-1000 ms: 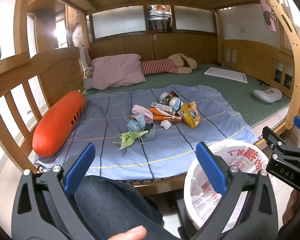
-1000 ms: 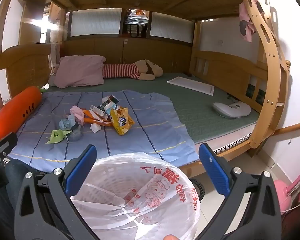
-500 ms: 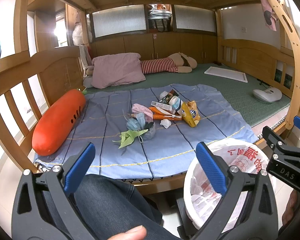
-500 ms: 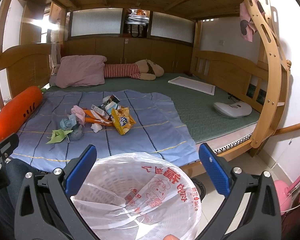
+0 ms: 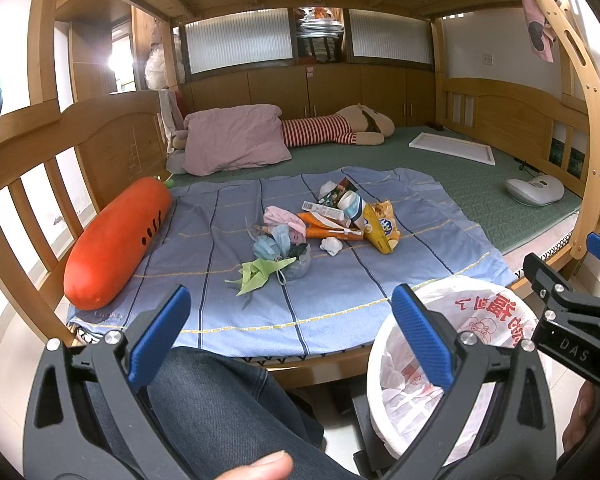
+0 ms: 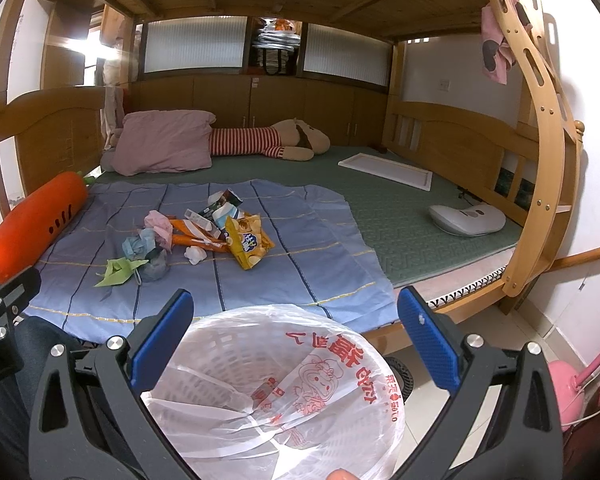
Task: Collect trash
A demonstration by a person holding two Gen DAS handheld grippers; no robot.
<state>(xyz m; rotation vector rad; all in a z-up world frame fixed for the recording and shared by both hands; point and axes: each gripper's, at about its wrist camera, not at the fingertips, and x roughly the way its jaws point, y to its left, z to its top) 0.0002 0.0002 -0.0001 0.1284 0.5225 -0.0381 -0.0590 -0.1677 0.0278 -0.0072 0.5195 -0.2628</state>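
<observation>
A heap of trash lies on the blue sheet (image 5: 340, 280): a yellow snack bag (image 5: 382, 226), an orange wrapper (image 5: 328, 232), a white paper ball (image 5: 331, 245), a green paper scrap (image 5: 260, 274), blue and pink masks (image 5: 276, 240), and small cartons (image 5: 340, 198). The heap also shows in the right wrist view (image 6: 204, 236). A white bin lined with a plastic bag (image 6: 284, 392) stands on the floor by the bed. My left gripper (image 5: 290, 320) is open and empty, above a jeans-clad leg. My right gripper (image 6: 296, 324) is open and empty over the bin.
An orange carrot plush (image 5: 116, 240) lies along the bed's left rail. A pink pillow (image 5: 236, 140), a striped plush (image 5: 332, 130), a white board (image 5: 452, 148) and a white device (image 5: 534, 190) lie further back. Wooden bed posts (image 6: 540, 184) stand at the right.
</observation>
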